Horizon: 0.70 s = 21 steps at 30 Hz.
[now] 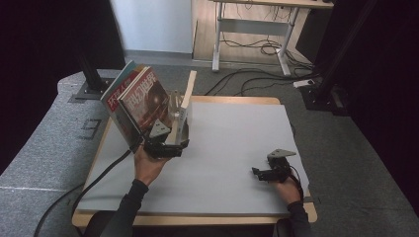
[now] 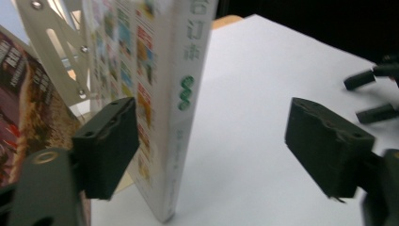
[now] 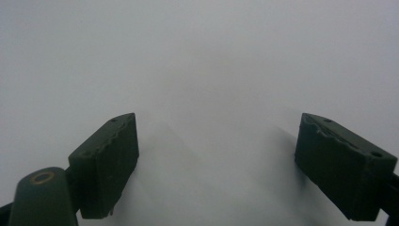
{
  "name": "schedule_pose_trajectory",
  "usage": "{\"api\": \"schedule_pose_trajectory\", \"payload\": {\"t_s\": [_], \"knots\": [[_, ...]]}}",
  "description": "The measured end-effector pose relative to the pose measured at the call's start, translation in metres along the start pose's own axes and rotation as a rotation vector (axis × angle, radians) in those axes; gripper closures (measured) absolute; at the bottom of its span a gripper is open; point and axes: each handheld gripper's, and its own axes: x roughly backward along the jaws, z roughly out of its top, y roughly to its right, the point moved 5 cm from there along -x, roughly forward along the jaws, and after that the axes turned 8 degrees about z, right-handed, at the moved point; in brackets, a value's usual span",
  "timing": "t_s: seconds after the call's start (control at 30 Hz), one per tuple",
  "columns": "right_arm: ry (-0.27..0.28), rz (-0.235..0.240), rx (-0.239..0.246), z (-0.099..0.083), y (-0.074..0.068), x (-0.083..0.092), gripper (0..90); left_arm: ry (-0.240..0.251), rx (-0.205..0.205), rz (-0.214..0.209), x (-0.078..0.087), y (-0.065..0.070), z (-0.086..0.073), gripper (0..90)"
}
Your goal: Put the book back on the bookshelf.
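We see the left tool [image 2: 211,150] with its jaws spread wide; a thin book [image 2: 174,108] stands upright between them, close by the left jaw, with a clear gap to the right one, so nothing is pinched. From above, this left tool [image 1: 170,140] sits at the left rear part of the tabletop [image 1: 232,148], right at the foot of the book [image 1: 187,96]. Just left of the book stands a metal rack [image 2: 56,52], and beyond it two magazines [image 1: 138,98] lean to the left. Well apart, near the front right edge, the right tool [image 1: 259,173] rests low on the grey tabletop, its jaws also spread and holding nothing [image 3: 216,160].
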Motion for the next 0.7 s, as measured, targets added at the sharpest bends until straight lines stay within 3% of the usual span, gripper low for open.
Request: {"api": "schedule_pose_trajectory", "payload": {"t_s": [0.27,0.4,0.7], "knots": [[0.0,0.0,0.0,0.0,0.0,0.0,13.3,-0.037,-0.026,-0.043,0.009,0.006,-0.008,9.5],[0.0,0.0,0.0,0.0,0.0,0.0,13.3,-0.042,-0.063,-0.034,0.015,0.008,-0.013,7.7],[0.0,0.0,0.0,0.0,0.0,0.0,13.3,-0.052,-0.073,-0.064,0.028,0.004,-0.03,2.0]]}}
